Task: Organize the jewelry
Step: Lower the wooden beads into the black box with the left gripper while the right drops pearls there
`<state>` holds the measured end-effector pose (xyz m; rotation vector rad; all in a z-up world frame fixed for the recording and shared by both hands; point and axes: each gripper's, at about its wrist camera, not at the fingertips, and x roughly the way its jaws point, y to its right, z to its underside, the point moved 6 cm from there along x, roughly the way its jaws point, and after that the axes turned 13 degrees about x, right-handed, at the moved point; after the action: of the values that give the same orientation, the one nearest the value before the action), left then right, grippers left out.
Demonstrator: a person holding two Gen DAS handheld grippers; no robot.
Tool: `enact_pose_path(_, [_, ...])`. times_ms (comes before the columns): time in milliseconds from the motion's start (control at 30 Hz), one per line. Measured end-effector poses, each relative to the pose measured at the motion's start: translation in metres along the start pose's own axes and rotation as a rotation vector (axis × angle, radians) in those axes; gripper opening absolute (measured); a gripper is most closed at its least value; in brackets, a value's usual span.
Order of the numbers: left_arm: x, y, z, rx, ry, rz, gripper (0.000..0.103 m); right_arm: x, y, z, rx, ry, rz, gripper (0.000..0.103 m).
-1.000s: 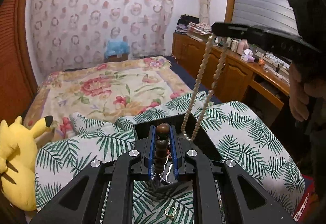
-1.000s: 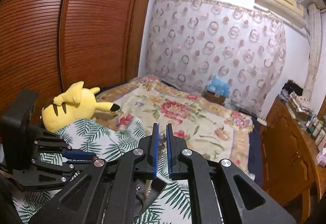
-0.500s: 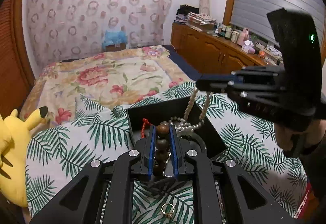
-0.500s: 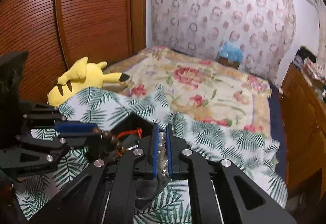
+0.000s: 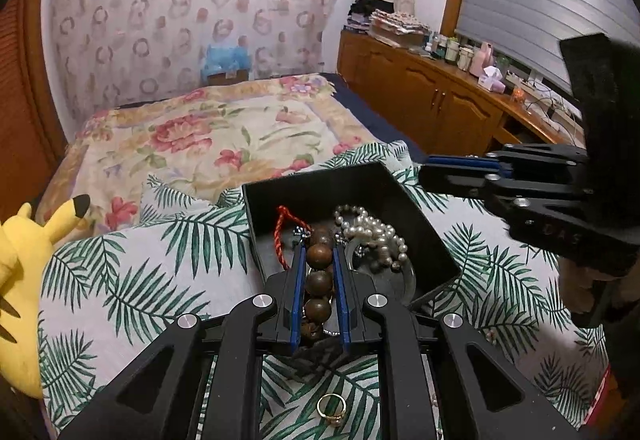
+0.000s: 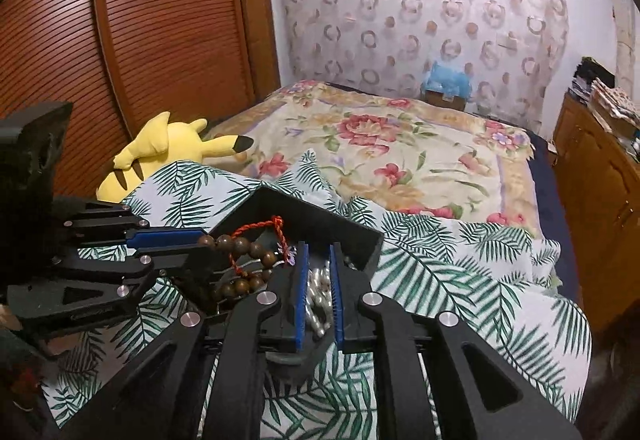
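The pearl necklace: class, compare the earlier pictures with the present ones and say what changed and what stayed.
The pearl necklace, earlier dangling from the right tool, has been lowered into the black box; that tool's jaws are opening, pearls still between them. The left tool stays shut on the wooden bead bracelet. The gold ring has not moved.

Pearl necklace [image 5: 374, 236] heaped in black box [image 5: 320, 182]; wooden beads [image 5: 318, 280] over box

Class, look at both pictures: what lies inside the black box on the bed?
Inside the black box: a pearl necklace, a red cord and wooden beads. The grippers cover part of its floor.
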<state>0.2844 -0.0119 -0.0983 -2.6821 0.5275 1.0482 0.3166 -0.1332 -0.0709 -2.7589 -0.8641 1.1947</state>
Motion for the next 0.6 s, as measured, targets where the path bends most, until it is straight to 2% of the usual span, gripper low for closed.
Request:
enact_pose_path(367, [0.001, 0.007, 0.001, 0.013, -0.004, 0.008, 0.013, -0.024, 0.029, 0.033, 0.066, -0.011, 0.045, 0.014])
enact_pose_path(600, [-0.010, 0.017, -0.007, 0.032, 0.020, 0.004, 0.013, -0.035, 0.039, 0.052, 0.100, -0.021, 0.060, 0.014])
